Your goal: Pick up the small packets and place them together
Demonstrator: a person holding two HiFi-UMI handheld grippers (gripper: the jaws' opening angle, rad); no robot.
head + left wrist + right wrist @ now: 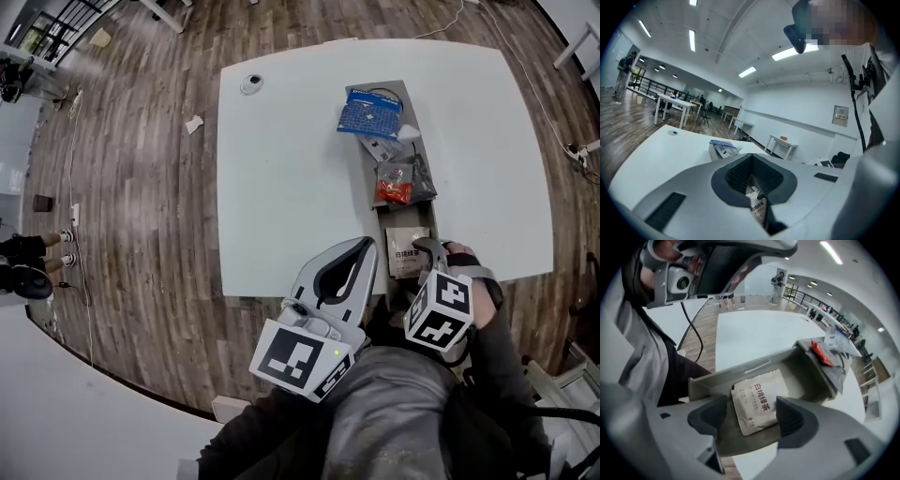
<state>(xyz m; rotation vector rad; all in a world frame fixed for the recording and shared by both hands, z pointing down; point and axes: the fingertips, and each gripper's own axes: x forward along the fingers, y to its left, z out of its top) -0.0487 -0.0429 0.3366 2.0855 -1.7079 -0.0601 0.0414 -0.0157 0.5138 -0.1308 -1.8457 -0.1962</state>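
The white packet lies flat in the near end of the grey tray, its long axis roughly along the tray's length, under the wide-open, empty jaws of the right gripper, while the left gripper, beside that end, has its jaws closed on nothing.

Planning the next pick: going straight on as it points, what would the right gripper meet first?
Probably the beige packet lying flat in the grey tray, framed by the right gripper's open jaws; depth is uncertain.
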